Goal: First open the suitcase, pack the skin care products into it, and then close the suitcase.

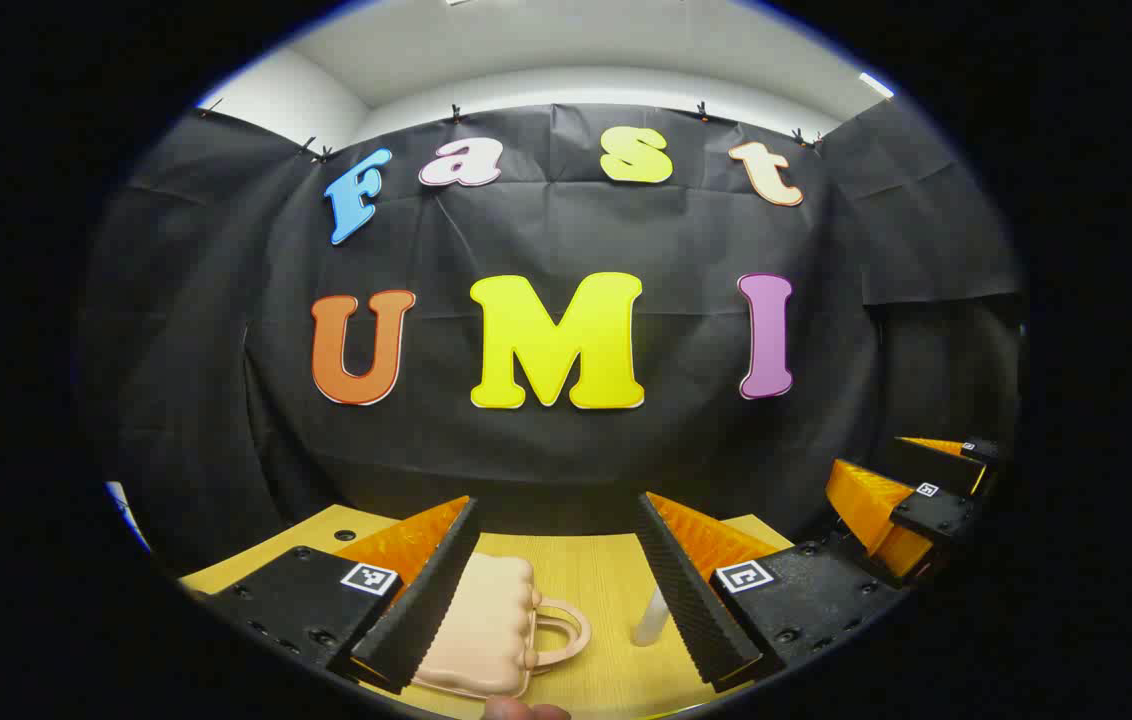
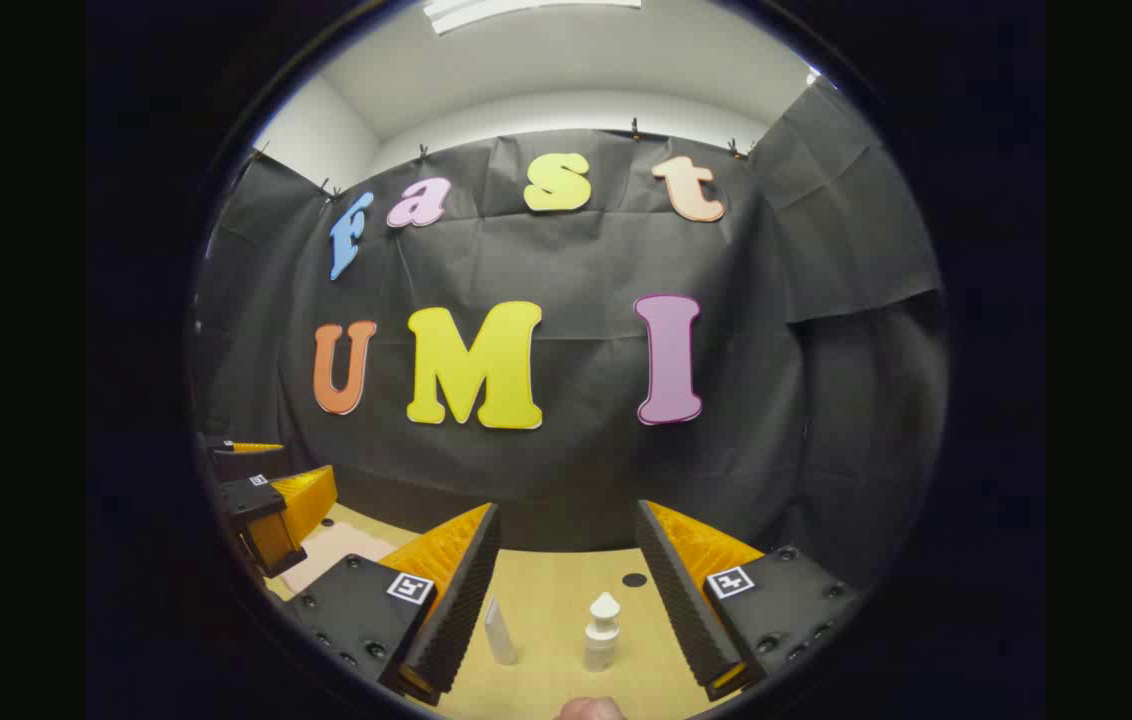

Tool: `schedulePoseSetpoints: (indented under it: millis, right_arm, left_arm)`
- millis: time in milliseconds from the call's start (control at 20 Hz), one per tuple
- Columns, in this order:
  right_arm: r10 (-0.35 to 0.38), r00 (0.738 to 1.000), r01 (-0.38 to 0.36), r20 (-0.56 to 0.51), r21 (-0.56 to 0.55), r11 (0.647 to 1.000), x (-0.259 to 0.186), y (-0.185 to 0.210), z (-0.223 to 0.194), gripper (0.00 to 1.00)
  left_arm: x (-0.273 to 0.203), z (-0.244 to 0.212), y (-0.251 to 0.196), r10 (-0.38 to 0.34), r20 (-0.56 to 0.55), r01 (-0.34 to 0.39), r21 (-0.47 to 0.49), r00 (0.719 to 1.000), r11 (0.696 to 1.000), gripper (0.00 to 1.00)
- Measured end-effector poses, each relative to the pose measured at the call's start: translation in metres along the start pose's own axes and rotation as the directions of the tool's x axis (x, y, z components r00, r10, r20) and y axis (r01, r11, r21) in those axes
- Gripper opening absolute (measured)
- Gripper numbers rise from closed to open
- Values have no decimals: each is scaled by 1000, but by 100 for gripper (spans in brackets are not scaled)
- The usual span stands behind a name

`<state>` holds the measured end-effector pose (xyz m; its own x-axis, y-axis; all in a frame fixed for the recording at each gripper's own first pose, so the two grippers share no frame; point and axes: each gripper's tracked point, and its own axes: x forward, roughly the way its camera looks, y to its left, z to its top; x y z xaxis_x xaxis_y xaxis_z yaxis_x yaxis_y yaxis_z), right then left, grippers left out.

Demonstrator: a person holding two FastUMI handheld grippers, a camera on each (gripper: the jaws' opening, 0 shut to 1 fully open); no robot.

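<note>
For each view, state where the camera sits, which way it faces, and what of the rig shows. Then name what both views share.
Left gripper view: rides the left gripper, facing the wall across the table; below, the closed suitcase; right gripper at right.
Right gripper view: rides the right gripper, facing likewise; below, a tube and pump bottle.
Shared: table, suitcase, tube.

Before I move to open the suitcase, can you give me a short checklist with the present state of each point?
1. Left tool open, holding nothing: ok.
2. Right tool open, holding nothing: ok.
3. Suitcase lies on the table, lid shut, handle toward the tube: ok.
4. Latch or zipper state: cannot tell.
5. Tube and pump bottle upright, apart from each other: ok.
6. Suitcase lies between the left tool's fingers in its view: ok.
</note>
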<state>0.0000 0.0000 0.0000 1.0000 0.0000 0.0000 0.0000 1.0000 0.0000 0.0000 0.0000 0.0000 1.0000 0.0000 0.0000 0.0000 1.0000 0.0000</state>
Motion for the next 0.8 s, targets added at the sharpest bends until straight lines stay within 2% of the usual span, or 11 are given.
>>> schedulePoseSetpoints:
  millis: [150, 300, 350, 400, 550, 650, 700, 800]
  right_arm:
    - [-18, 1000, 18, 3, 7, 1000, 1, 0, 1, 77]
    - [-27, 1000, 27, -3, 4, 1000, 1, 0, -1, 80]
    - [-30, 1000, 30, -6, 5, 1000, 1, 0, -1, 77]
    - [-33, 999, 33, -12, 5, 999, 1, 1, -3, 80]
    - [-30, 999, 30, -16, -2, 1000, 1, 2, -3, 77]
    - [-26, 999, 26, -19, -10, 1000, 0, 1, -3, 80]
    - [-24, 999, 24, -21, -12, 1000, 1, 0, -4, 77]
    - [-17, 999, 17, -31, -21, 1000, 0, -2, -7, 80]
  left_arm:
    - [6, 2, -3, -13, 14, 13, -4, 1000, 1000, 99]
    - [9, 2, -2, -21, 18, 21, 11, 1000, 1000, 99]
    - [9, 1, -1, -22, 16, 22, 11, 1000, 1000, 99]
    - [11, -2, -3, -27, 6, 27, 6, 1000, 1000, 99]
    - [7, -11, -3, -32, -19, 32, 0, 999, 999, 99]
    - [8, -15, -3, -40, -30, 41, 6, 999, 999, 99]
    - [8, -18, -6, -51, -40, 52, 7, 998, 999, 99]
    - [6, -21, -8, -64, -57, 64, 6, 996, 998, 99]
